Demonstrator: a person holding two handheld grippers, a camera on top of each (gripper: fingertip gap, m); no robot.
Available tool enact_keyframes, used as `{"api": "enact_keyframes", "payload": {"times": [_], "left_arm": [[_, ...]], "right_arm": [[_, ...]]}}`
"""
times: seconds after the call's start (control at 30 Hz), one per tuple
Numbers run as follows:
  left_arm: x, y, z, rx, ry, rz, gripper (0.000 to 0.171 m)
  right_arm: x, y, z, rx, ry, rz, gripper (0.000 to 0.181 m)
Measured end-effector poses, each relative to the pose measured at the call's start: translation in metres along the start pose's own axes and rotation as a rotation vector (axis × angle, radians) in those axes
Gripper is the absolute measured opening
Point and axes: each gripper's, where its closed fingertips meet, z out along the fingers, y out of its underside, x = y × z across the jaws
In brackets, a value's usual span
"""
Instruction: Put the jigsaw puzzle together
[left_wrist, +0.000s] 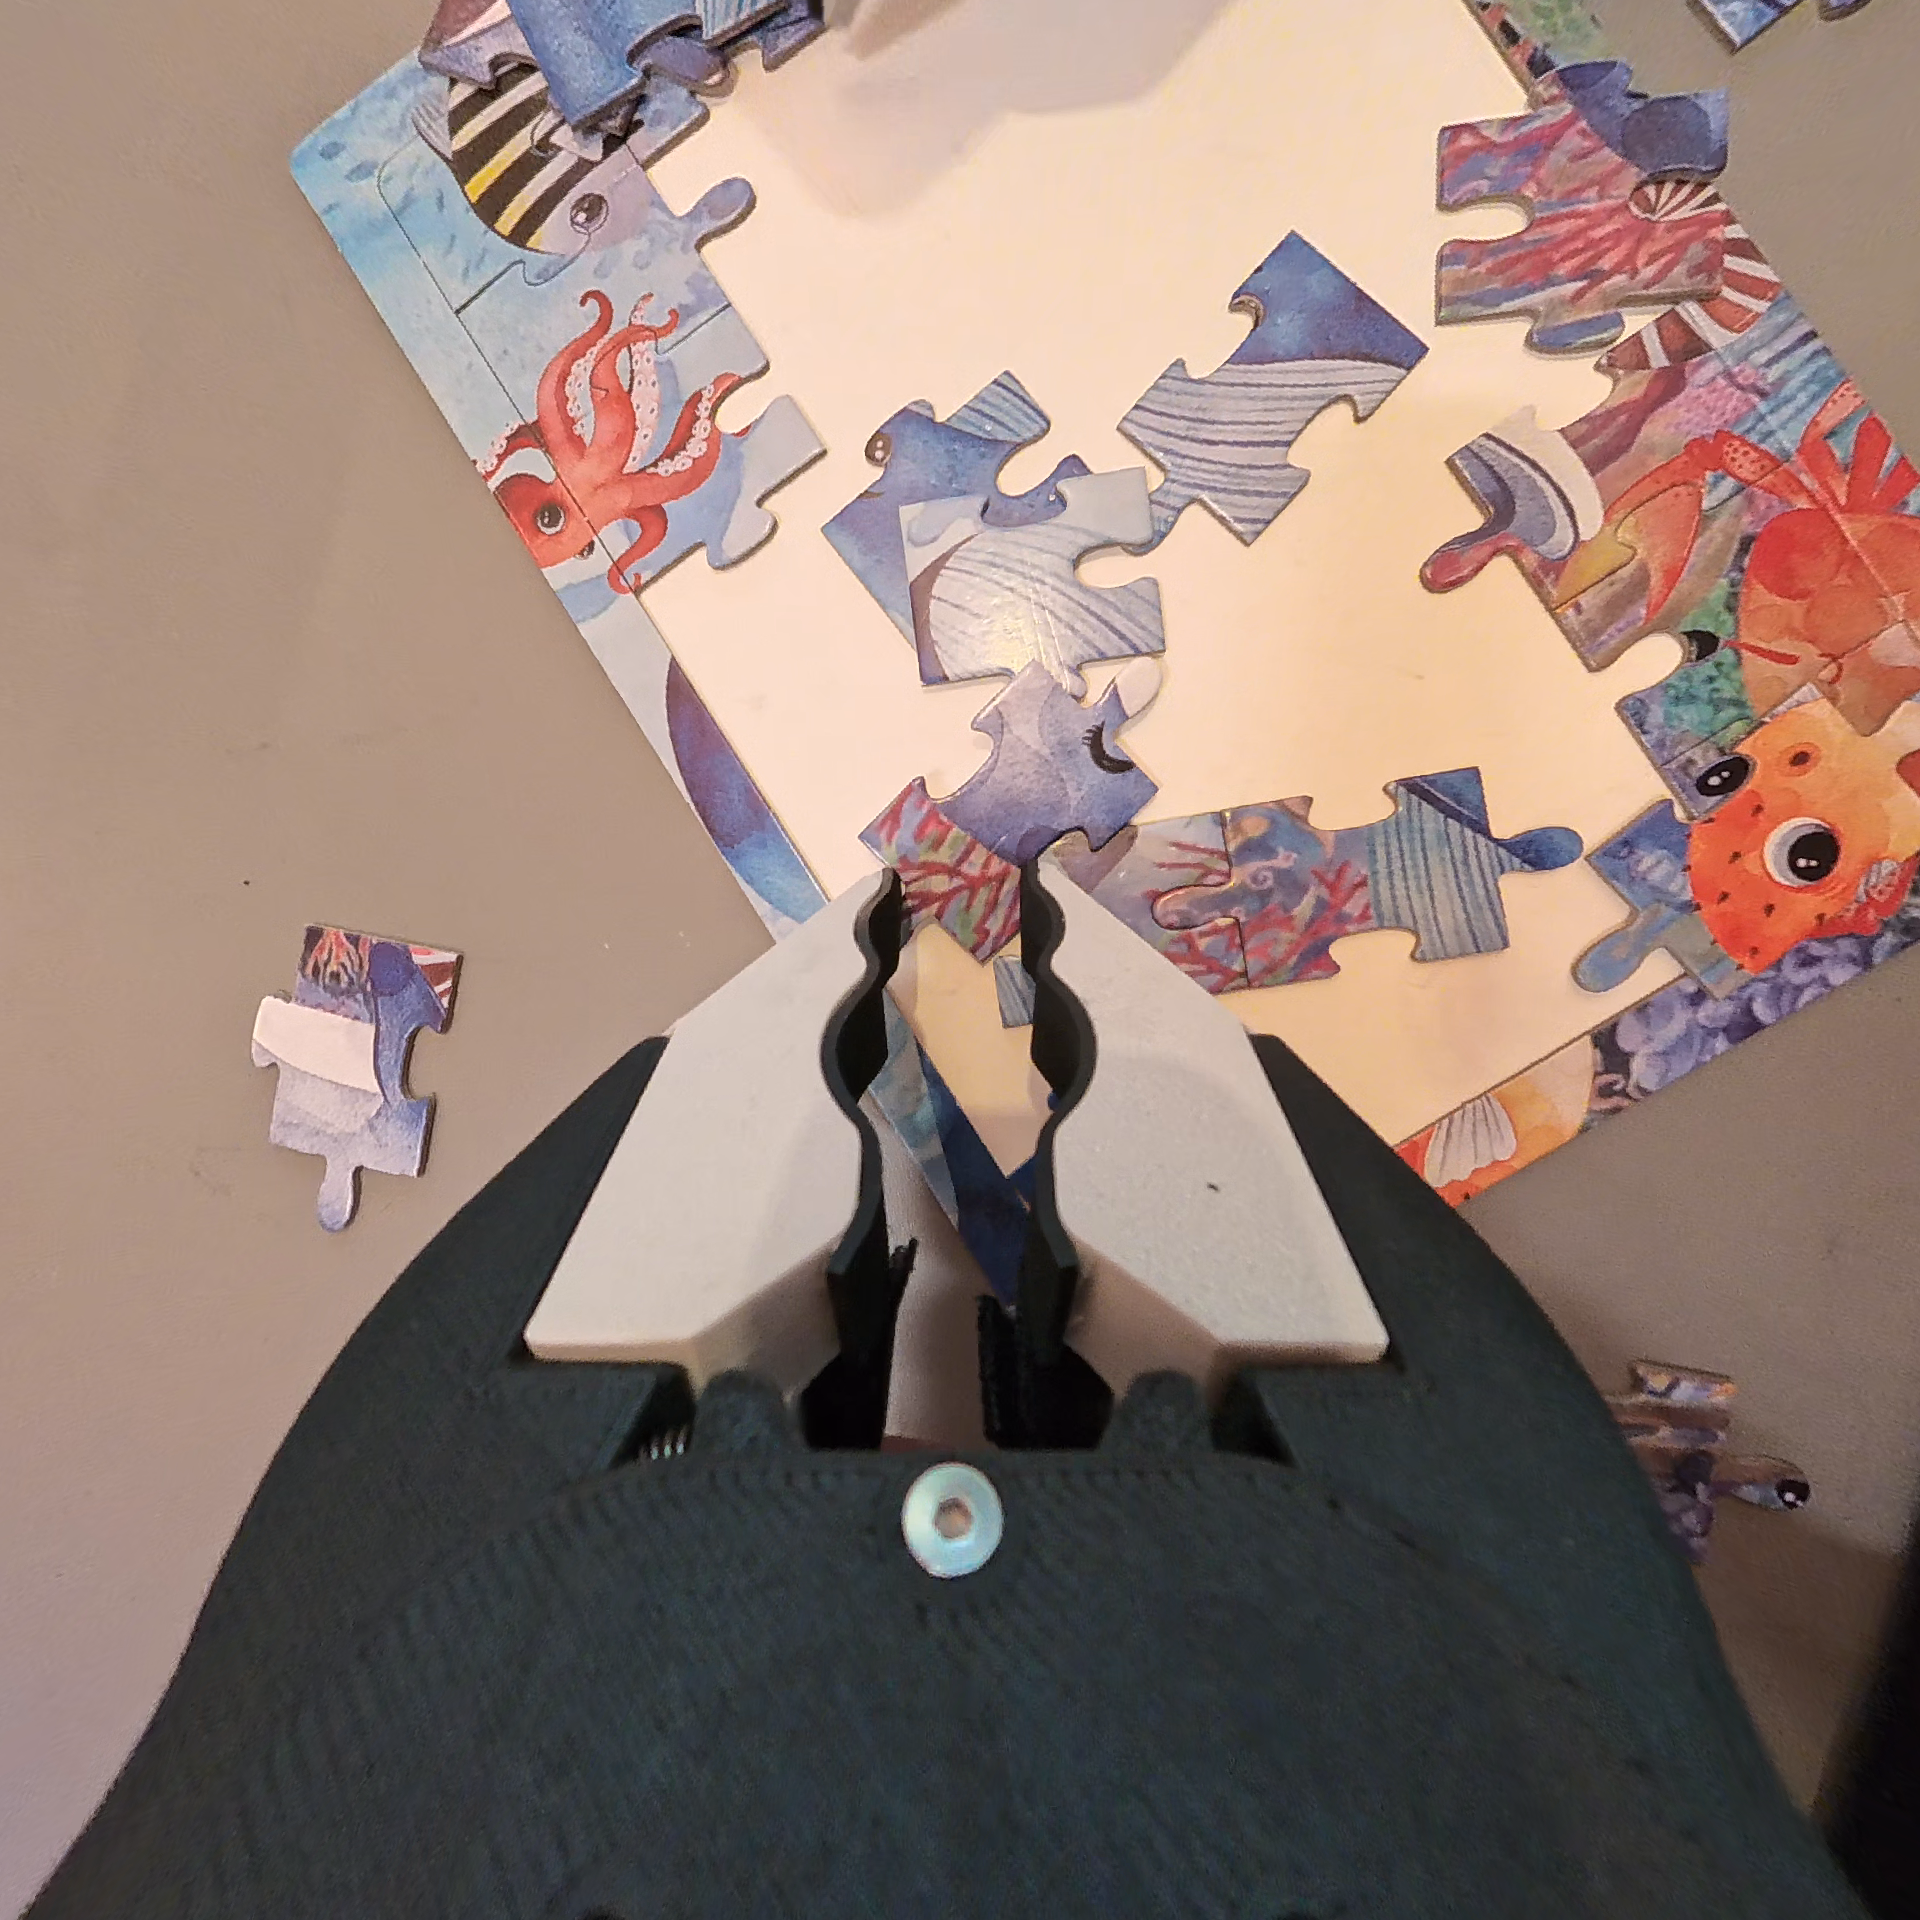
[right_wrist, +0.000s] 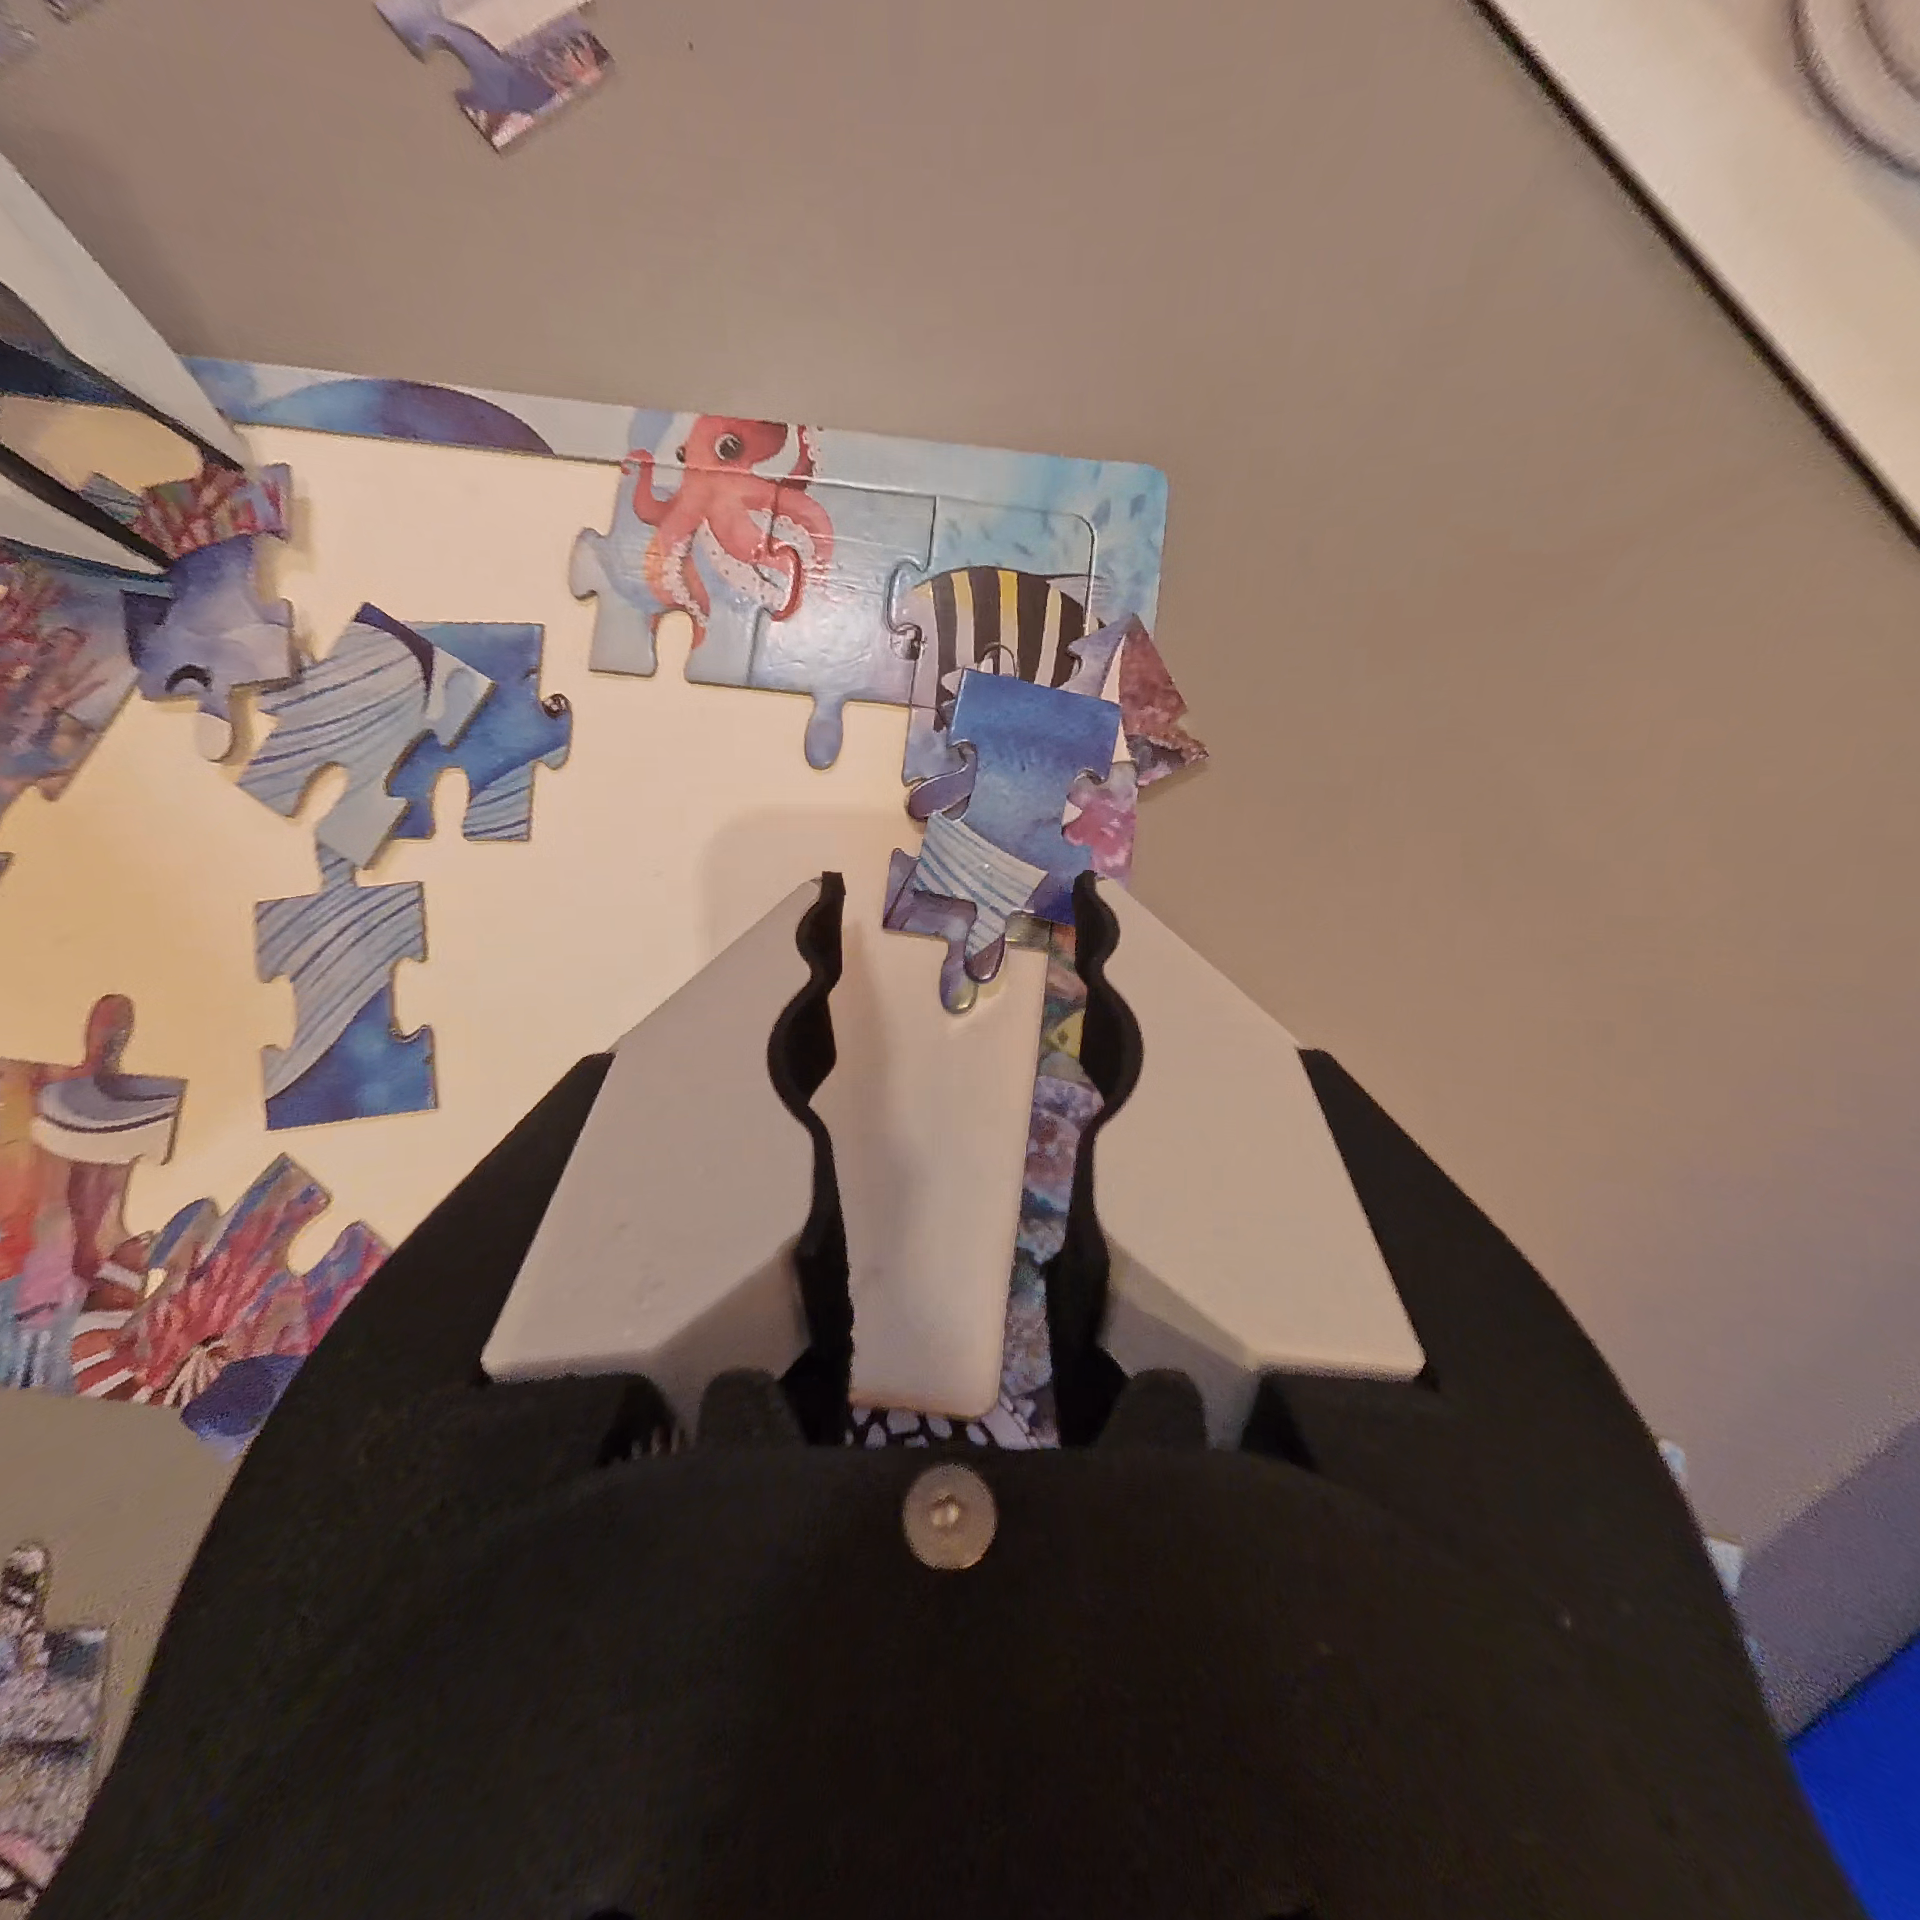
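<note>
grey-beige tabletop (left_wrist: 208, 623), cream cardboard puzzle tray with sea-picture border (left_wrist: 1039, 260) lying skewed on it. left gripper (left_wrist: 961, 883) narrow around red-coral piece (left_wrist: 940, 878) at tray's near edge, contact unclear. right gripper (right_wrist: 956, 883) wide, blue striped piece (right_wrist: 971, 883) between tips, its knob toward camera. stray pieces cut off.

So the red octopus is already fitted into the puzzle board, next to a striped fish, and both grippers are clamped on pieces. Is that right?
Not quite. The octopus does sit fitted in the board beside the striped fish, but the right gripper is open and holds nothing, as the right wrist view shows. The left gripper is nearly closed around a coral piece.
</note>
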Motion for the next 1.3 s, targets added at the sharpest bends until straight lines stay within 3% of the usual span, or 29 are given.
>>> {"api": "enact_keyframes", "payload": {"times": [0.1, 0.27, 0.6, 0.77, 0.83, 0.93, 1.03, 1.3], "left_arm": [[0.000, -0.001, 0.000, 0.002, -0.003, 0.003, 0.021], [-0.002, 0.001, -0.001, 0.003, -0.010, -0.002, 0.021], [-0.009, 0.012, -0.008, -0.022, -0.031, -0.025, 0.021], [-0.010, 0.002, -0.014, 0.039, -0.030, -0.047, 0.023], [-0.005, -0.012, -0.023, 0.125, 0.012, -0.074, 0.044], [0.005, -0.039, -0.042, 0.282, 0.086, -0.108, 0.056], [0.010, -0.048, -0.044, 0.326, 0.120, -0.112, 0.054], [0.034, -0.060, -0.027, 0.329, 0.252, -0.117, 0.044]], "right_arm": [[0.005, 0.004, 0.008, -0.010, 0.021, 0.000, 0.036], [-0.005, 0.001, 0.005, 0.004, -0.031, -0.011, 0.005], [-0.018, 0.000, -0.002, 0.003, -0.104, -0.052, 0.005], [-0.048, -0.014, -0.013, 0.066, -0.162, -0.258, 0.005], [-0.065, -0.018, -0.018, 0.089, -0.172, -0.387, 0.005], [-0.088, -0.021, -0.024, 0.117, -0.173, -0.567, 0.005], [-0.108, -0.019, -0.029, 0.130, -0.190, -0.712, 0.005], [-0.136, -0.015, -0.036, 0.135, -0.230, -0.849, 0.005]]}}
